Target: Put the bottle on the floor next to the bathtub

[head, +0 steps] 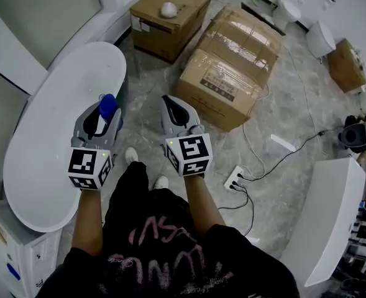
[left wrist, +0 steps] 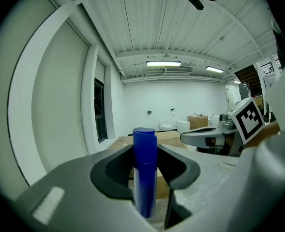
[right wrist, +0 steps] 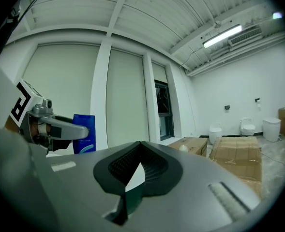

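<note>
A blue bottle [head: 107,107] stands upright between the jaws of my left gripper [head: 99,118], which is shut on it. The left gripper view has the bottle [left wrist: 144,170] pinched between the two dark pads, cap on top. It hangs beside the right rim of the white bathtub [head: 52,141], above the grey marble floor [head: 151,79]. My right gripper [head: 178,112] is level with the left one, jaws shut with nothing in them. In the right gripper view the bottle [right wrist: 84,133] shows at the left behind the left gripper's finger.
Large cardboard boxes [head: 232,67] lie on the floor ahead, a smaller one [head: 169,18] behind them. A power strip with cables [head: 235,177] lies at the right. White toilets [head: 288,8] stand at the far wall. A white cabinet [head: 15,253] sits at the lower left.
</note>
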A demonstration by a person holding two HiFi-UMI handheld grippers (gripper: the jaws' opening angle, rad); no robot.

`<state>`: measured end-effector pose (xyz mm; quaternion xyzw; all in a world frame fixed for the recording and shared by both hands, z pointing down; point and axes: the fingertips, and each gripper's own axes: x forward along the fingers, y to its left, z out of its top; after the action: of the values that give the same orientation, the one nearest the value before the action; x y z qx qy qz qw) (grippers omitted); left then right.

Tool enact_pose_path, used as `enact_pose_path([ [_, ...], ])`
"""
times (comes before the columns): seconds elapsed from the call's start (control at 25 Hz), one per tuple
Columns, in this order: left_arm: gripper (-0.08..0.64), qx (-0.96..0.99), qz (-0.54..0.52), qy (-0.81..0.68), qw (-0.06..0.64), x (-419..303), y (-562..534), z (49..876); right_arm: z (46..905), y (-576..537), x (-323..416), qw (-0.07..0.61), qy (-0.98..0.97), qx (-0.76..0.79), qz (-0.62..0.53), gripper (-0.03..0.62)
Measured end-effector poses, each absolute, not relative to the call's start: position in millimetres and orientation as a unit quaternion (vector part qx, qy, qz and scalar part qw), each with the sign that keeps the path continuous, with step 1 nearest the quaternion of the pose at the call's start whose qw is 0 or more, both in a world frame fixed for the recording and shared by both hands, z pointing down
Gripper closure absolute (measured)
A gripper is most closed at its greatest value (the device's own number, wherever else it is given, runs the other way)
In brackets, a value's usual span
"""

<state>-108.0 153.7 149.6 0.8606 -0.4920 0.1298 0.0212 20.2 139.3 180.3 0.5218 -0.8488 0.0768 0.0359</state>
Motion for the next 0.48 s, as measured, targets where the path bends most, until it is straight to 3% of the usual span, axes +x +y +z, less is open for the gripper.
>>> enact_pose_path([
  [0.48,0.397,0.874,0.127,-0.466,0.045,-94.3,95.1,173.6,194.0,88.0,30.4,0.053,-0.835,0.541,0.082,0.578],
])
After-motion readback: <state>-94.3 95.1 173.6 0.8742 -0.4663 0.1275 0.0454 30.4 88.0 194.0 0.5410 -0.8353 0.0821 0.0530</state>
